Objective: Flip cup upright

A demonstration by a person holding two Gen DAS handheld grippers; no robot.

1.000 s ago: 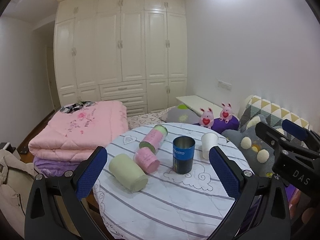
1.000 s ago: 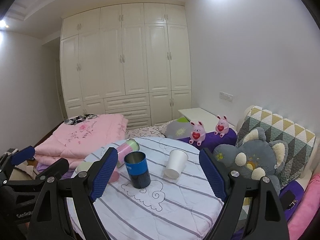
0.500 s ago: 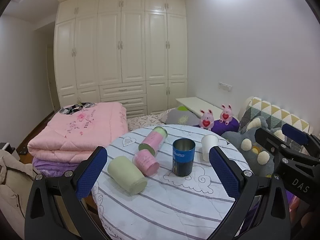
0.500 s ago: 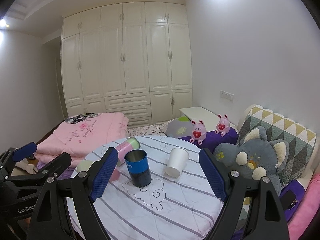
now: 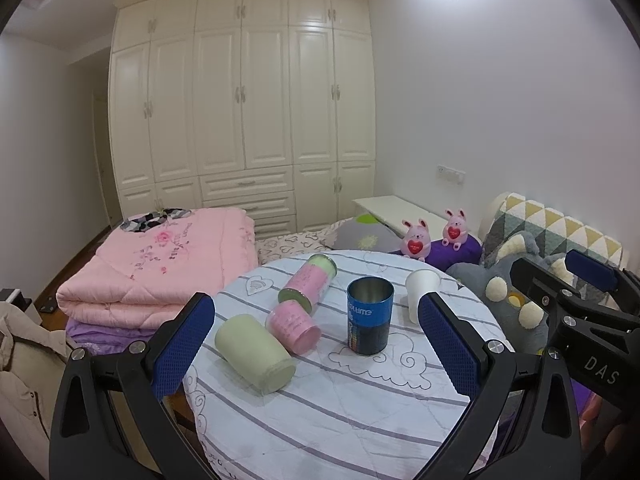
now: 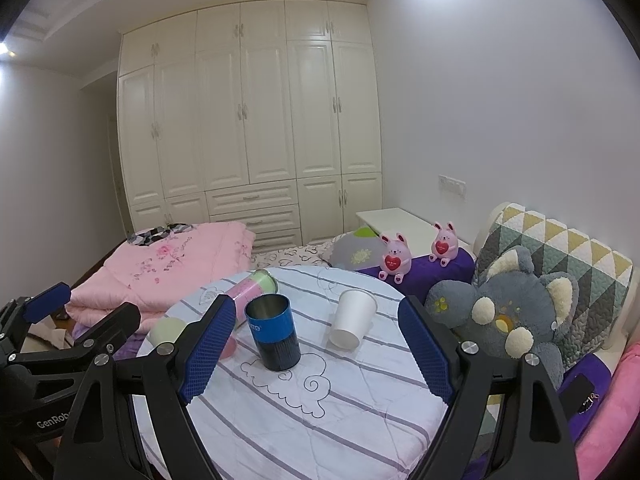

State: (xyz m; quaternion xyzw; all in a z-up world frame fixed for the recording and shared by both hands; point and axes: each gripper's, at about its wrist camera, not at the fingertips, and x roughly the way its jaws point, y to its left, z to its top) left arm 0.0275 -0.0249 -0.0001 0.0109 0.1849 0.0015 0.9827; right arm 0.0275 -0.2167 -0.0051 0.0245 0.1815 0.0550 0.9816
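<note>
On the round striped table (image 5: 340,400) a pale green cup (image 5: 253,354) lies on its side at the left, with a pink cup (image 5: 292,326) and a longer pink-and-green tumbler (image 5: 310,284) lying beside it. A blue metal cup (image 5: 369,321) (image 6: 273,332) stands upright in the middle. A white paper cup (image 5: 420,290) (image 6: 352,320) stands upright at the right. My left gripper (image 5: 316,348) is open and empty, short of the cups. My right gripper (image 6: 318,348) is open and empty, facing the blue and white cups.
A folded pink quilt (image 5: 160,264) lies left of the table. Two pink bunny toys (image 6: 396,258), a grey plush toy (image 6: 508,304) and a patterned cushion (image 6: 560,248) sit to the right. White wardrobes (image 5: 244,112) fill the back wall.
Both grippers have drifted slightly; the view has shifted a little. No cup has moved and both jaws stay open.
</note>
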